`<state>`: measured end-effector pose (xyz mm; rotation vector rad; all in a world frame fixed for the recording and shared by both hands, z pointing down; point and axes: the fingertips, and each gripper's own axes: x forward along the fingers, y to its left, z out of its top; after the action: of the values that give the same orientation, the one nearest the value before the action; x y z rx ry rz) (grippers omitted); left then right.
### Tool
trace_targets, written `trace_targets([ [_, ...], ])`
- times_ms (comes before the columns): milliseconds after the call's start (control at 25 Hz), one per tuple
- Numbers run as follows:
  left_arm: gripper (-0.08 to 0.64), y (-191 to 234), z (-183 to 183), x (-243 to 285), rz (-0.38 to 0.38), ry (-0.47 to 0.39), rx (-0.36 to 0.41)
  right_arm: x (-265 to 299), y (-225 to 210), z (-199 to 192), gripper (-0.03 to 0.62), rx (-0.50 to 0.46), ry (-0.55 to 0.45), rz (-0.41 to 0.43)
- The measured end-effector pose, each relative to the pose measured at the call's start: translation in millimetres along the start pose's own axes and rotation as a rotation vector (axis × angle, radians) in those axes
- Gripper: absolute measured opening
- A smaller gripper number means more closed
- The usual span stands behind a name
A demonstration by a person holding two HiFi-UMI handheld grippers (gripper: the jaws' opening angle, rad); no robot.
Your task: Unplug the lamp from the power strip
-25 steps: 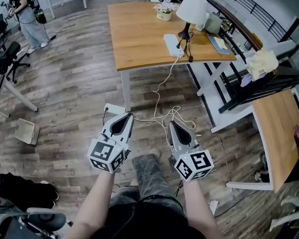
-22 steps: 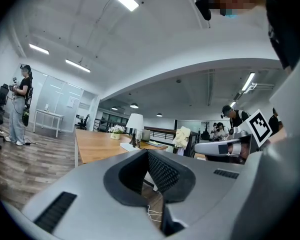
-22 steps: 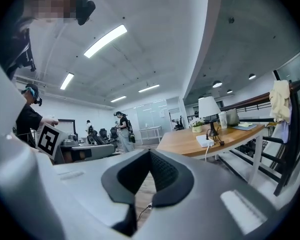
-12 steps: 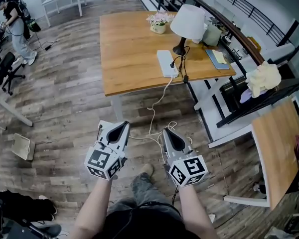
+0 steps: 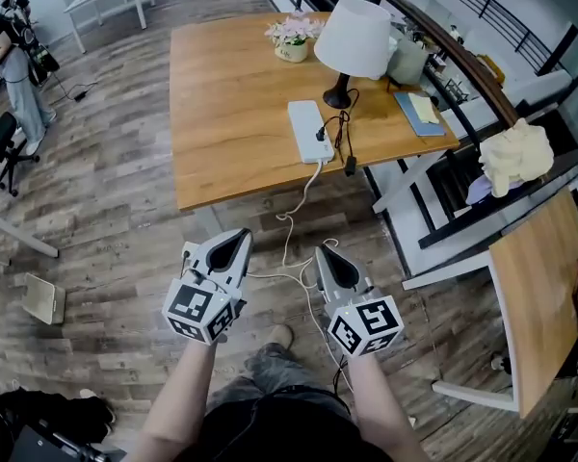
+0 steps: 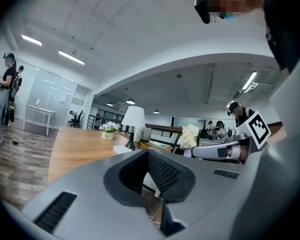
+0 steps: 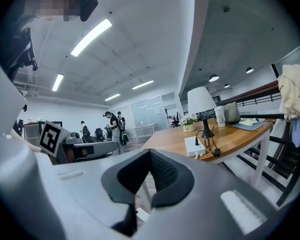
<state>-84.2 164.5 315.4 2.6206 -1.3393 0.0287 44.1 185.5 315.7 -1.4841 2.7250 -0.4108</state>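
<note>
The left tool [image 5: 239,235] and right tool [image 5: 324,250] are both closed and empty. The power strip [image 5: 305,131] lies ahead on the bench [image 5: 222,114], its length pointing away; the lamp's plug [image 5: 321,135] seems nearer the right tool.

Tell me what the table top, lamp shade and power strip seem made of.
Table top: wood or wood-look laminate, matte, grain visible. Lamp shade: probably white fabric or paper, matte. Power strip: likely white plastic, smooth moulded block.

White plastic power strip [image 5: 306,131] lies on wooden table [image 5: 231,104], front-left of white-shaded lamp [image 5: 352,38]; potted flowers [image 5: 291,38] behind both, near far edge.
</note>
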Motion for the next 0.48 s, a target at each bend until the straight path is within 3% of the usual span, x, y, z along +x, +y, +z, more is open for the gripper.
trace_targets([
  [480,-0.003,15,6,74,-0.012,0.003,-0.004,30,-65,11,0.008,0.022,0.000,-0.026],
])
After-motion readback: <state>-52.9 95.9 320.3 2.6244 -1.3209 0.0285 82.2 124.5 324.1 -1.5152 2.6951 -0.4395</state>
